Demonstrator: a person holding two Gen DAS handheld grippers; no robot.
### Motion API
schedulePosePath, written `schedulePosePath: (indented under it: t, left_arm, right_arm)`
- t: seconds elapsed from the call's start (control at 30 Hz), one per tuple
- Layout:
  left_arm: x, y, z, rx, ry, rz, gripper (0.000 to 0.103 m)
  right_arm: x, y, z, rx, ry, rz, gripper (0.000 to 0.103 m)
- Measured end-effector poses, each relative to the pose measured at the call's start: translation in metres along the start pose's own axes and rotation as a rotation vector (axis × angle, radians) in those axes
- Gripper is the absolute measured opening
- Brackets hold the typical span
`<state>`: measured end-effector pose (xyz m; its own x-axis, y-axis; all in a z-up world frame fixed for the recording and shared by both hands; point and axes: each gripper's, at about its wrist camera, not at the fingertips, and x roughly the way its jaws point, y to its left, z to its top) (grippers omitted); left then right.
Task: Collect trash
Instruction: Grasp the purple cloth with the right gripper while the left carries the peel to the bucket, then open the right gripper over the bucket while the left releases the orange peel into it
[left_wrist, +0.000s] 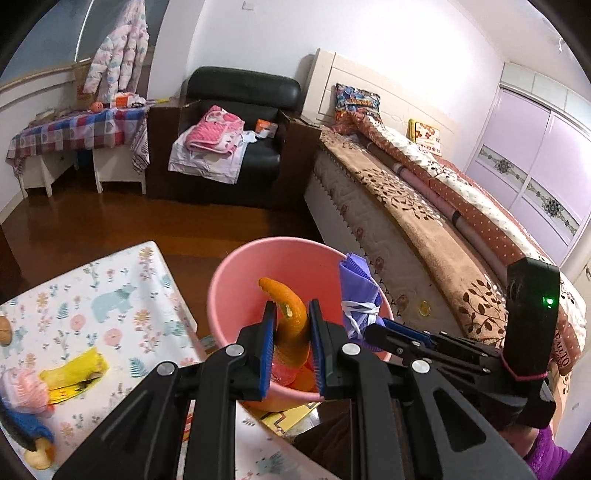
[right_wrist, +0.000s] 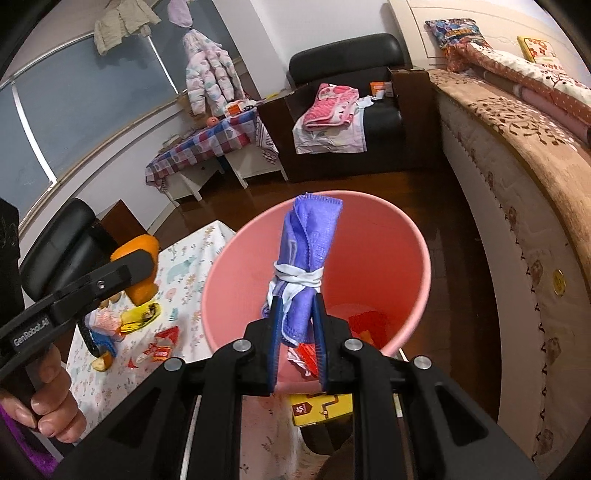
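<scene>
Bedroom floor carries a pink bin (right_wrist: 413, 258), its bottom half-hidden behind the left hand-held gripper (left_wrist: 291, 325) pinching orange peel (left_wrist: 291, 314) and the right hand-held gripper (right_wrist: 297, 321) pinching a purple cloth (right_wrist: 310, 236).

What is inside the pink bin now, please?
Red and orange wrappers lie at the bottom of the pink bin. The held cloth and peel cover the rest.

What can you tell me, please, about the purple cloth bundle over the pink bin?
The purple cloth bundle looks like soft fabric with stitched edges, folded into a roll and tied round the middle with a white band. It stands roughly upright, its lower end clamped by the right hand-held gripper, above the open pink bin.
</scene>
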<state>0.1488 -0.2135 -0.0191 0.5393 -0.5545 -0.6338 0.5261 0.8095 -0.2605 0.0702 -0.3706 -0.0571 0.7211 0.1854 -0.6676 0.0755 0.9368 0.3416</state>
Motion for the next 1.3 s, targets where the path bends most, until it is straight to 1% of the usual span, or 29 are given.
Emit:
schedulePosePath:
  t: [0.23,0.47,0.6,0.97,1.1,1.13,1.2,1.3]
  left_arm:
    - [0.026,-0.007,-0.005,0.012,0.045,0.008,0.017]
    - [0.047,-0.016,-0.009,0.034,0.08,0.007,0.018]
    - [0.052,-0.019,-0.011,0.037,0.09,0.003,0.018]
    - [0.053,-0.017,-0.011,0.032,0.086,0.005,0.018]
    - [0.054,-0.017,-0.011,0.027,0.085,0.011,0.022]
    - [0.053,-0.017,-0.011,0.027,0.085,0.014,0.027]
    - [0.053,-0.016,-0.011,0.027,0.082,0.024,0.04]
    - [0.051,-0.015,-0.011,0.024,0.077,0.026,0.045]
  right_arm:
    - [0.005,-0.011,-0.003,0.014,0.015,-0.004,0.017]
    - [0.009,-0.013,-0.006,0.011,0.03,-0.008,0.017]
    - [0.009,-0.015,-0.007,0.015,0.033,-0.01,0.017]
    - [0.01,-0.014,-0.007,0.016,0.034,-0.011,0.017]
    - [0.009,-0.014,-0.008,0.017,0.034,-0.013,0.017]
    - [0.009,-0.015,-0.008,0.017,0.034,-0.014,0.017]
    - [0.009,-0.016,-0.008,0.019,0.034,-0.017,0.017]
    - [0.008,-0.016,-0.008,0.019,0.032,-0.021,0.017]
